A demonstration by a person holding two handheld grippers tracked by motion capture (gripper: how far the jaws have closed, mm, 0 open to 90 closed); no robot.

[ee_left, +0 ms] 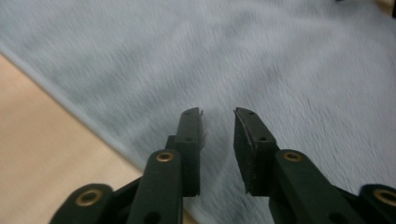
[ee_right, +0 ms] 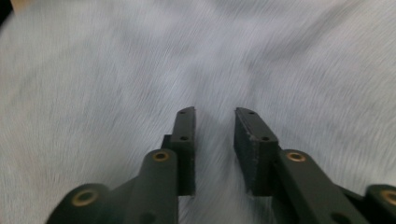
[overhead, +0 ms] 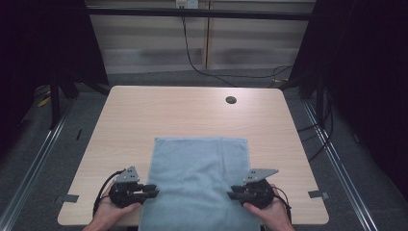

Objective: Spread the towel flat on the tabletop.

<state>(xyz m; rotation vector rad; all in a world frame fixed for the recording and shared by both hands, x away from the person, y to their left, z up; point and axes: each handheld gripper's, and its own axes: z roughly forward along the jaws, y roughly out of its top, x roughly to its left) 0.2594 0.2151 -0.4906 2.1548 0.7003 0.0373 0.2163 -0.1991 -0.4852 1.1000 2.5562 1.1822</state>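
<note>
Tongs (overhead: 153, 190) (overhead: 233, 192) apart, flank towel (overhead: 197, 178) edges.

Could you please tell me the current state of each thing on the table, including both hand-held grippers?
Towel: spread flat on the table, near edge hanging over the front.
Left hand-held gripper: open, nothing between its jaws, tips over the towel's left edge.
Right hand-held gripper: open, nothing held, tips over the towel's right edge.
Table: bare beyond the towel.

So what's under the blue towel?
The towel lies flat on the wooden table, which shows all around it. Whatever else might sit beneath is covered.
</note>
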